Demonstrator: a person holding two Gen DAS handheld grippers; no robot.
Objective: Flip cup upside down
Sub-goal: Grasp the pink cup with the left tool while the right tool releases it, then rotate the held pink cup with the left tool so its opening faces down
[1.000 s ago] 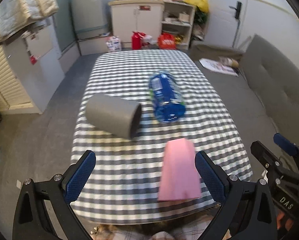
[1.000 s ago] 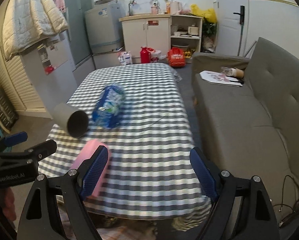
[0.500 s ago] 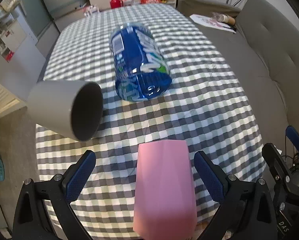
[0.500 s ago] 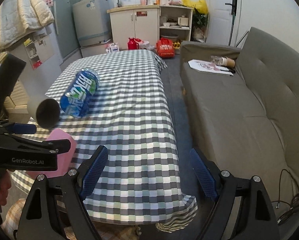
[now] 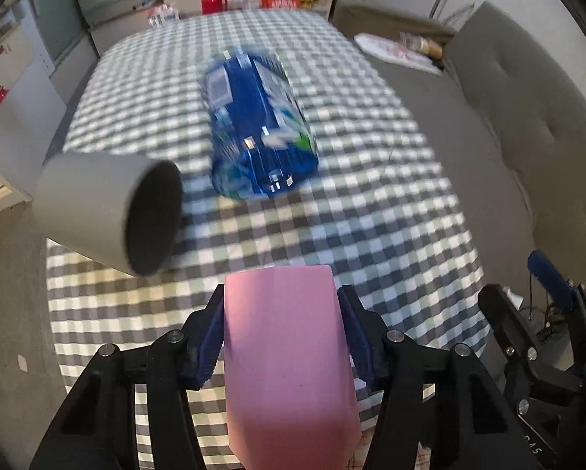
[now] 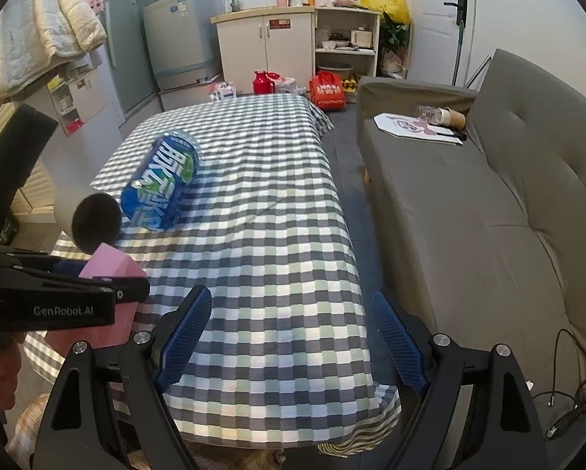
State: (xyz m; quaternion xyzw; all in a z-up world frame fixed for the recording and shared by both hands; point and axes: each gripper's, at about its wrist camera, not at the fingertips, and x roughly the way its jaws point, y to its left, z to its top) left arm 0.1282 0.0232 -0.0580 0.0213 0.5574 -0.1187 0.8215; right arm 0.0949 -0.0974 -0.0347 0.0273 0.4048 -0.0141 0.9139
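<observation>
Your left claw [image 5: 280,327] is clamped on the faceted pink plastic cup [image 5: 289,356] lying bottom centre of the left view near the counter [image 5: 371,211] edge, right claw [image 6: 289,337] open and idle, so next: lift, rotate rim-down, set it.

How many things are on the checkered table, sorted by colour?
Pink: 1, the pink cup, squeezed in the left claw
Grey: 1, the grey cup, lying on its side
Blue: 1, the blue bottle, lying on its side
Total: 3 things on the checkered table
The right claw is open and holds nothing.
</observation>
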